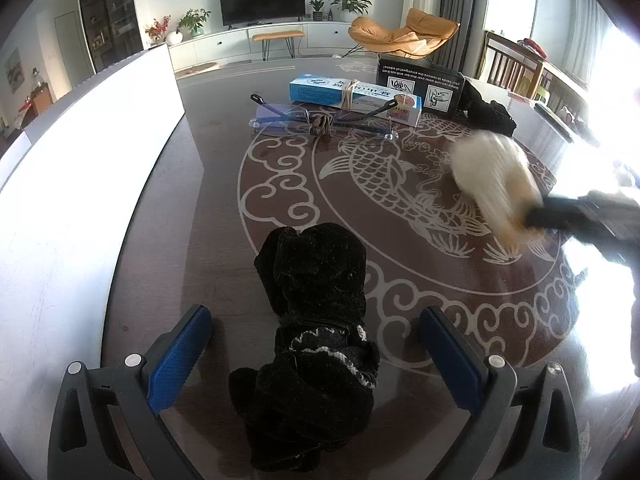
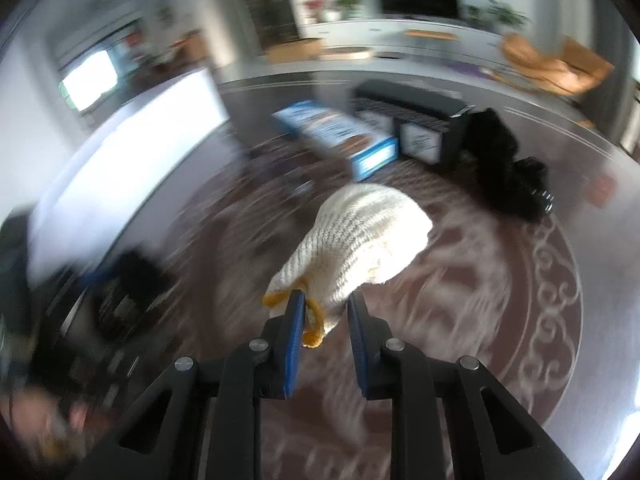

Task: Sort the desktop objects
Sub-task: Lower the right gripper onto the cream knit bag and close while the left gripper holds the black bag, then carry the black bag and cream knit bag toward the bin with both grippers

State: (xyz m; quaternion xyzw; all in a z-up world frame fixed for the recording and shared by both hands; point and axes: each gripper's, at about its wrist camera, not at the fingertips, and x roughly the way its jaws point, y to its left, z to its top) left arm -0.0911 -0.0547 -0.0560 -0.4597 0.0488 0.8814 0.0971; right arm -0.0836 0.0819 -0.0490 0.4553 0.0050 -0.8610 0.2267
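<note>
A black fuzzy glove point(image 1: 320, 304) with white trim lies on the dark table point(image 1: 224, 240), which bears a fish pattern. My left gripper point(image 1: 316, 314) stands open around the glove's near end, its blue pads point(image 1: 180, 356) apart from the fabric on both sides. My right gripper point(image 2: 327, 300) is shut on the yellow-edged cuff of a white knitted glove point(image 2: 360, 240), which hangs forward from the pads above the table. In the left wrist view the white knitted glove point(image 1: 496, 176) appears blurred at the right, with the right gripper point(image 1: 536, 220) behind it.
At the table's far side lie a blue carton point(image 1: 356, 98), a black box point(image 1: 420, 84), clear glasses point(image 1: 320, 120) tied with cord, and another black cloth point(image 1: 488, 112). A tall white panel point(image 1: 100, 180) runs along the left edge.
</note>
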